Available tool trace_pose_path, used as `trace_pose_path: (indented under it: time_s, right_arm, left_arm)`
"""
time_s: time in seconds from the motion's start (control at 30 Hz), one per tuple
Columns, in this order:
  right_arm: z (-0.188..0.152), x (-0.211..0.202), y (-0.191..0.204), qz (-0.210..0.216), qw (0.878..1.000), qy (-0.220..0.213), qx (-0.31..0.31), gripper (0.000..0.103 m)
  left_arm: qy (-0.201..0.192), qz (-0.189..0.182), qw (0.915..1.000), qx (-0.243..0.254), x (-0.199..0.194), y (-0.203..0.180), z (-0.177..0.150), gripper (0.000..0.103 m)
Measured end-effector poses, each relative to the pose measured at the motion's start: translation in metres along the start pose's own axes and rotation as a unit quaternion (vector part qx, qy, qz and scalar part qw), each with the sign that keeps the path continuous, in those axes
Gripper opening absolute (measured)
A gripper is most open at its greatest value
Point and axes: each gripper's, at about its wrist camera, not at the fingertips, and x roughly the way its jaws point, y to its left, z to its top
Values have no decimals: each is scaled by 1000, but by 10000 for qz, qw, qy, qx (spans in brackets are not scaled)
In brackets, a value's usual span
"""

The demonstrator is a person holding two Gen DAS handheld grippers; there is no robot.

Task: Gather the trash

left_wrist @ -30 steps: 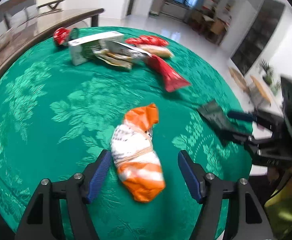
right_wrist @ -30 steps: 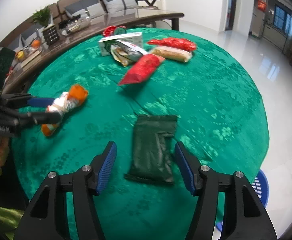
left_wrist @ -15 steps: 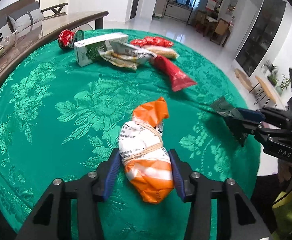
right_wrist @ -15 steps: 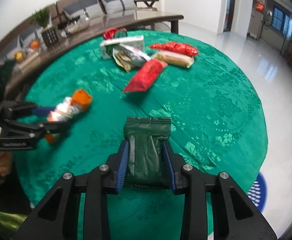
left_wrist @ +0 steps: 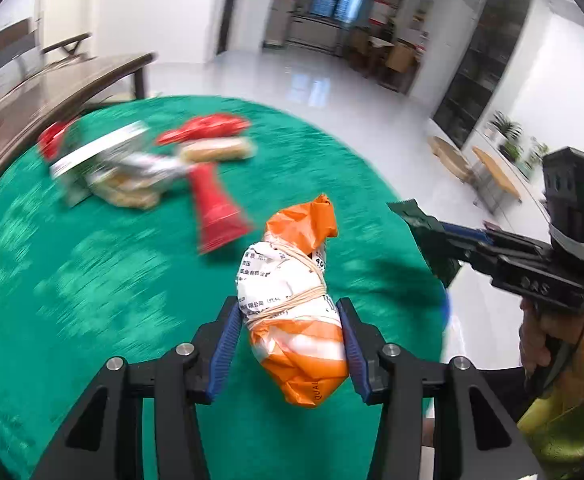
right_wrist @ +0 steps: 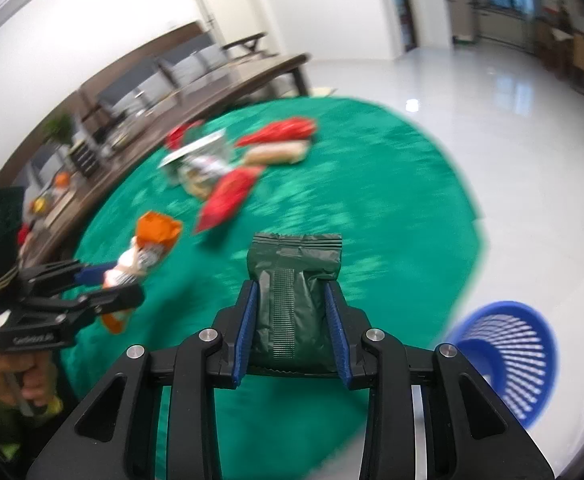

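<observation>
Room: white glossy floor, dark cabinets and a window at the far end, a long wooden table (right_wrist: 211,92) beside the round one.
Surface: round table under a green patterned cloth (left_wrist: 91,280) (much of it is motion-blurred in both views).
Left gripper (left_wrist: 292,320): blue pads pressed against both sides of the orange bag (left_wrist: 296,308), which is bound with rubber bands and held above the cloth; its orange twisted top points away from the camera.
Right gripper (right_wrist: 292,316): pads pinching the dark green pouch (right_wrist: 292,288) at its sides, sealed crimped edge away from the camera, pouch clear of the cloth.
Cross view: from the left wrist, the right gripper shows at the right edge with the pouch sticking out over the table rim; a hand (left_wrist: 548,344) grips its handle.
Remaining trash: a heap at the far side of the cloth, namely a red bag (right_wrist: 227,200), a white carton (right_wrist: 195,148), a tan packet (right_wrist: 279,152), another red wrapper (right_wrist: 283,130) and a red can (left_wrist: 53,138), all blurred.
Basket: blue slatted basket (right_wrist: 504,360) on the floor, just off the table's right edge.
</observation>
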Motion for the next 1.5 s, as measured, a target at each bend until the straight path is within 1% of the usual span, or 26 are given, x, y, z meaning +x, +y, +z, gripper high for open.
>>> trace_pose_path:
  time_s: [0.13,0.23,0.33,0.4,0.5,0.57,0.67,0.77,0.83,0.87,0.9,0.93,0.97,1.03,1.1,1.17,1.23,1.27,1.3,1.33,1.37,1.43,1.47,1.5]
  right_arm:
    - [2,-36,-61,-558,9976,-141,389,34]
    - [-1,-54,-104,-962,9932,-120,647,34]
    - [-6,-67,-148,-1318,9871,-46,904,34]
    - [-14,-72,-178,-1454,9827,-14,1144,34]
    - [-30,-72,-212,-1518,9767,2,1519,34]
    - [-38,-71,-230,-1528,9733,65,1712,34]
    - [-44,-70,-247,-1504,9704,80,1888,34]
    - [-51,-68,-262,-1458,9677,123,2053,34]
    - [-55,-66,-271,-1425,9659,145,2155,35]
    - [-57,-66,-274,-1399,9654,145,2196,38]
    - [-59,-66,-278,-1354,9645,146,2262,39]
    - [-60,-65,-280,-1339,9635,127,2315,46]
    - [-60,-65,-285,-1327,9619,93,2389,55]
    - [-61,-72,-288,-1419,9591,5,2450,55]
    - [-60,-79,-288,-1525,9589,-81,2390,61]
    - [-57,-88,-284,-1730,9578,-192,2287,80]
    - [-53,-96,-280,-1953,9560,-299,2168,90]
    - [-50,-99,-278,-2045,9555,-345,2098,92]
    - [-48,-102,-275,-2131,9550,-381,2027,93]
    - [-45,-104,-269,-2259,9540,-406,1926,97]
    - [-43,-107,-265,-2350,9533,-421,1848,99]
    - [-37,-105,-251,-2543,9522,-471,1624,99]
    - [-34,-105,-244,-2588,9527,-494,1517,99]
    - [-31,-103,-236,-2623,9533,-518,1402,99]
  left_arm:
    - [95,-414,9985,351,30,-57,26,49]
    - [243,-737,9953,583,60,-104,41,49]
    - [411,-982,9918,711,91,-141,52,49]
    - [551,-1103,9898,715,113,-161,57,49]
    - [790,-1262,9866,666,152,-185,62,49]
    - [923,-1281,9852,670,176,-198,62,49]
    - [1045,-1297,9837,675,201,-211,60,49]
    - [1142,-1224,9825,813,225,-223,56,49]
    - [1171,-1218,9815,899,237,-228,53,51]
    - [1179,-1237,9811,909,241,-233,53,53]
    - [1214,-1273,9803,901,251,-236,53,61]
    - [1253,-1273,9800,876,258,-238,53,71]
    - [1307,-1213,9806,817,267,-238,53,73]
    - [1404,-1161,9808,700,277,-236,54,73]
    - [1384,-1185,9814,610,273,-234,53,73]
    - [1206,-1156,9837,662,258,-232,51,72]
    - [892,-1080,9871,776,231,-230,48,72]
    - [661,-1021,9892,821,213,-228,47,72]
    - [506,-957,9905,847,203,-229,48,73]
    - [264,-879,9920,871,184,-225,47,72]
    - [32,-840,9927,865,163,-220,46,72]
    - [-204,-762,9931,871,136,-213,41,73]
    - [-281,-668,9932,910,123,-206,38,73]
    - [-334,-491,9935,967,110,-201,33,73]
